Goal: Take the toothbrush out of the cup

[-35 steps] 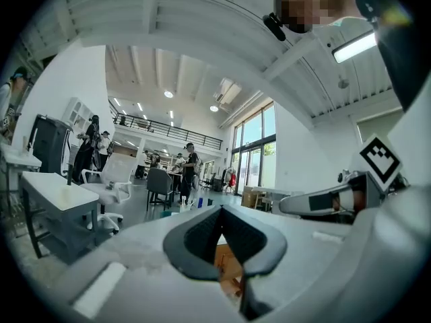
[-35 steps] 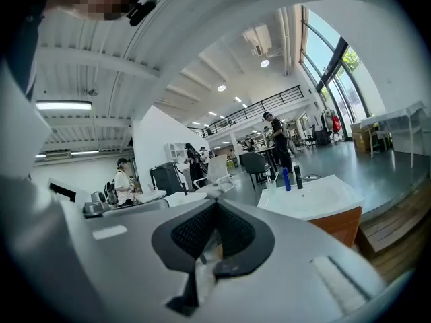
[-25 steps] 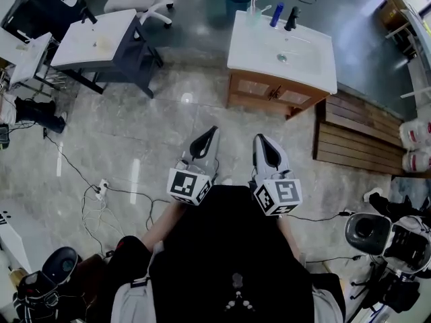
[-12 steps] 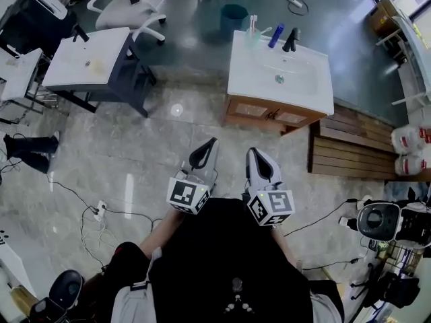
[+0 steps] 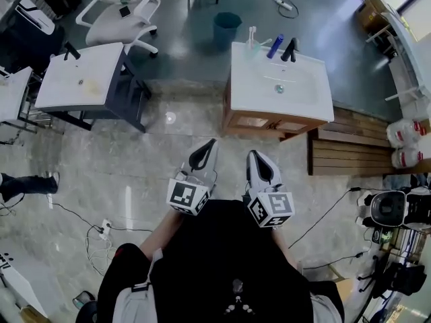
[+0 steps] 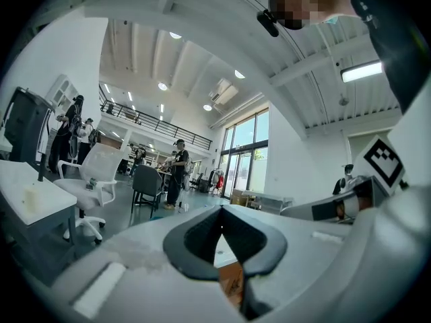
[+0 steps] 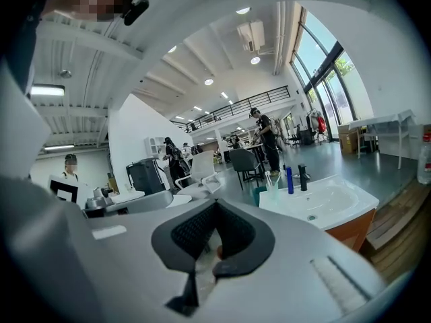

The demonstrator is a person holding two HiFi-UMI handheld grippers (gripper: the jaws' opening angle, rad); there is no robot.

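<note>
A clear cup (image 5: 252, 42) with a toothbrush (image 5: 251, 32) standing in it is at the back left corner of the white sink vanity (image 5: 250, 93), far ahead of me. In the right gripper view the cup (image 7: 272, 196) and the toothbrush (image 7: 271, 177) show beside a blue bottle (image 7: 289, 180) and a black faucet (image 7: 302, 177). My left gripper (image 5: 213, 142) and right gripper (image 5: 252, 155) are held side by side over the floor, well short of the vanity. Both are shut with nothing in them, as the left gripper (image 6: 221, 211) and the right gripper (image 7: 215, 204) show in their own views.
A second white basin table (image 5: 77, 79) and a white office chair (image 5: 122, 5) stand at the left. A teal bin (image 5: 226, 25) sits behind the vanity. A wooden platform (image 5: 347, 150), white jugs (image 5: 404, 147) and a machine (image 5: 397, 208) lie at the right. Cables (image 5: 101, 227) trail on the floor.
The vanity has come nearer in the head view as I walk toward it. Both grippers keep the same pose and stay shut.
</note>
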